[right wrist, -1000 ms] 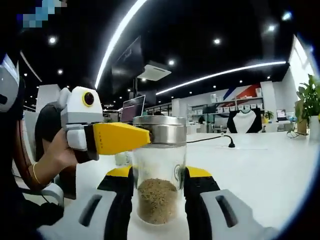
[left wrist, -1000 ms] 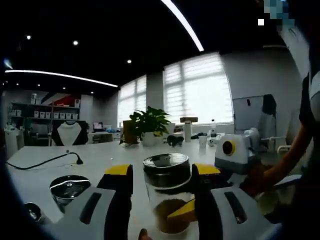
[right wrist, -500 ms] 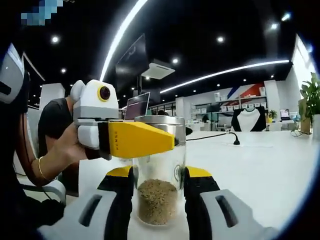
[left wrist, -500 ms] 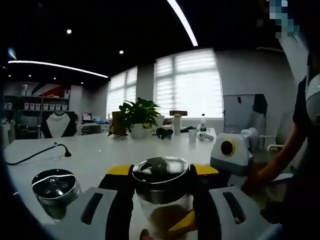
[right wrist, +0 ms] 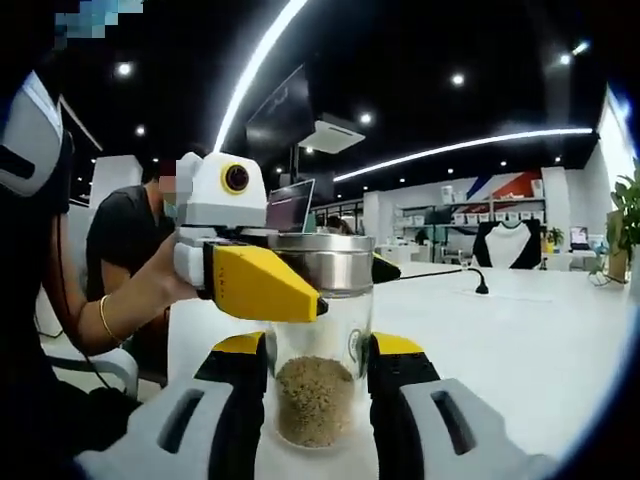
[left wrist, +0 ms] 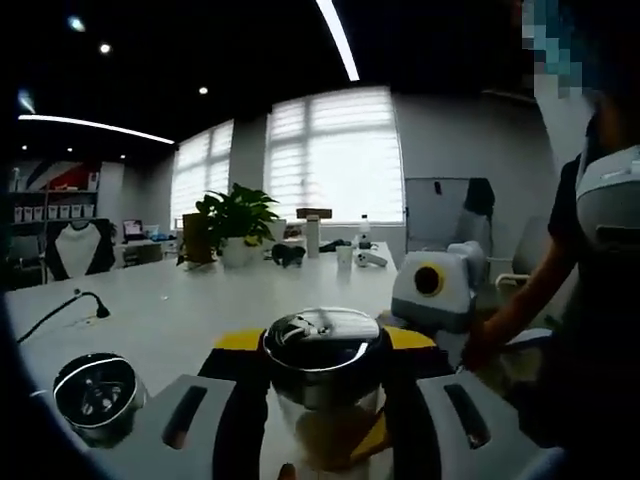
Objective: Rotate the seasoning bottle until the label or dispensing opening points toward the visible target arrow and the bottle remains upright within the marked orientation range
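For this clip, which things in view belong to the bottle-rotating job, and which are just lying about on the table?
In the job:
- clear glass seasoning bottle with steel cap, brown granules inside
- right gripper, jaws around its glass body
- left gripper, jaws at its cap

Lying about:
- second steel-capped jar
- potted green plant
- black cable
- white table

Two opposed close views, shared bottle (right wrist: 318, 340)

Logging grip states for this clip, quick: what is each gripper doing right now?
Left gripper: shut on the seasoning bottle's metal lid.
Right gripper: shut on the bottle's glass body.
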A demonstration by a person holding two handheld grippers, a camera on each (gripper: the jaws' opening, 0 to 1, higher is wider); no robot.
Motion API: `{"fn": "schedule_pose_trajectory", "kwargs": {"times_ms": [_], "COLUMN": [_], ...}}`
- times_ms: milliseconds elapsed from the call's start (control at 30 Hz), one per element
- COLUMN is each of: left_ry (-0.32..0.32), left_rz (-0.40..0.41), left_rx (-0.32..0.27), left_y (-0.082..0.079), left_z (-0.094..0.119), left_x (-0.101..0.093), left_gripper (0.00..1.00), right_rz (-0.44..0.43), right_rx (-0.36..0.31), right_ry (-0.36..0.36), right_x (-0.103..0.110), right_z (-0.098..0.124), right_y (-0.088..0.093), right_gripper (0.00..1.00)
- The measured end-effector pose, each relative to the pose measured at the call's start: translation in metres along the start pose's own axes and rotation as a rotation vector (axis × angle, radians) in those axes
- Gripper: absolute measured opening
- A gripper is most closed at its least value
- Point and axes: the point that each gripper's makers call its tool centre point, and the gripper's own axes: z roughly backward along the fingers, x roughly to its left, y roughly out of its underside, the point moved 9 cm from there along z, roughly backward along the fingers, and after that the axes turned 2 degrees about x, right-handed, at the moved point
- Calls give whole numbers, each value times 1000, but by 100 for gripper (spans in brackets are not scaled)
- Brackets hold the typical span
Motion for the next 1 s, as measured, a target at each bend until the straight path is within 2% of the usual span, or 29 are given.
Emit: {"fn": "schedule_pose_trajectory", "kwargs": {"times_ms": [200, 267, 400, 433, 533, 700, 800, 867, 1000], "left_ry": [-36, -55, -120, -189, -239, -331, -364, -393, -431], "left_rz": [29, 33, -2, 45, 93, 46, 21, 18, 22], "left_rx": [-60, -58, -26, -62, -102, -91, -87, -113, -117], "left_y": [1, 2, 3, 3, 4, 1, -2, -3, -2], "left_z": [1, 1, -3, -3, -3, -6, -7, -8, -10], "left_x": [-1, -1, -5, -3, -2, -6, -8, -9, -9], "left_gripper": [45, 45, 45, 45, 45, 44, 44, 44, 44], "right_rz": [-4, -5, -1, -15, -31, 1, 13, 25, 39], "right_rx": [-6, 5, 10, -5, -21, -33, -49, -68, -60], "right_ry": [-2, 2, 22, 35, 51, 116, 152, 199, 310], "right_x": [1, 1, 1, 1, 1, 3, 3, 6, 7], "right_z": [-1, -2, -3, -3, -3, -6, -7, -8, -9], "right_y": [-2, -1, 1, 1, -1, -3, -4, -6, -4], "right_gripper": [37, 37, 37, 37, 37, 38, 38, 38, 38]}}
